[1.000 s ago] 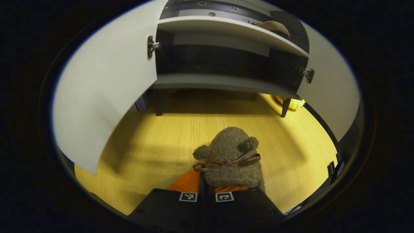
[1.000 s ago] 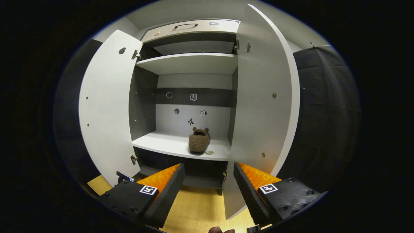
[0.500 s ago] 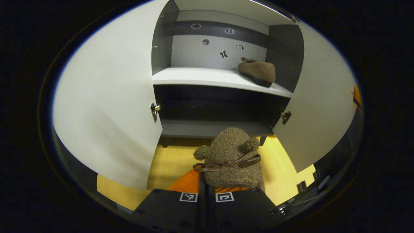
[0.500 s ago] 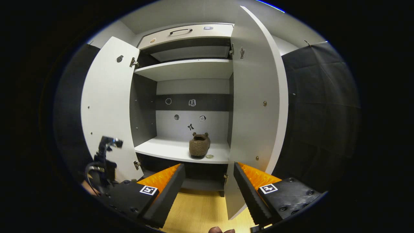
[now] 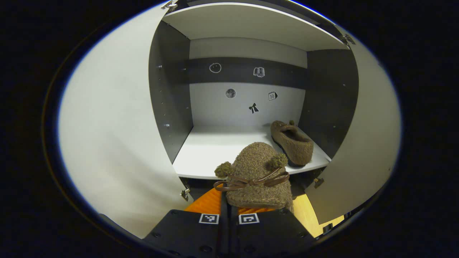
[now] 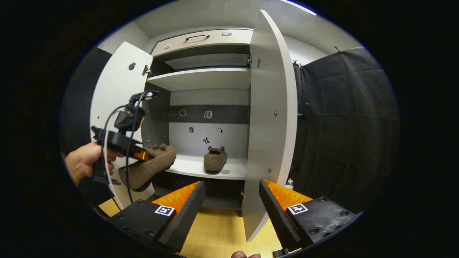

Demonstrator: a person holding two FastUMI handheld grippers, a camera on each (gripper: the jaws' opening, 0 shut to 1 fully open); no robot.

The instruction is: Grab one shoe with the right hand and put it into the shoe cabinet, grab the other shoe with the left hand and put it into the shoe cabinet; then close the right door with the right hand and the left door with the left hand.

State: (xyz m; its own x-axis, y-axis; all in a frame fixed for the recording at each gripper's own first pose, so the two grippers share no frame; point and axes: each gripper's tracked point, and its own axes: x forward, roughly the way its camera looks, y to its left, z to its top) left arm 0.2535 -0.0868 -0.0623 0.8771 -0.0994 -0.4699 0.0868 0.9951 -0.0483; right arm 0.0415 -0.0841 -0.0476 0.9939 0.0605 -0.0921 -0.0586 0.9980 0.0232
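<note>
Left gripper (image 5: pixel 229 209) jaws clamp the second shoe (image 5: pixel 256 175) just before the shelf (image 5: pixel 215 150); right gripper (image 6: pixel 231 209) jaws gape empty. First shoe (image 5: pixel 292 141) already shelved; placing this one and closing both doors (image 6: pixel 272 118) remain

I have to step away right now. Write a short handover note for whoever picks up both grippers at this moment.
Left gripper: shut on the second shoe, held in the air in front of the middle shelf, not yet set down.
Right gripper: open, empty, held back from the cabinet facing the right door.
First shoe: already on the middle shelf, toward its right side.
Both doors are open; left door.
Left to do: set the second shoe on the shelf's free left part, release, then close the right door with the right gripper and the left door with the left.
</note>
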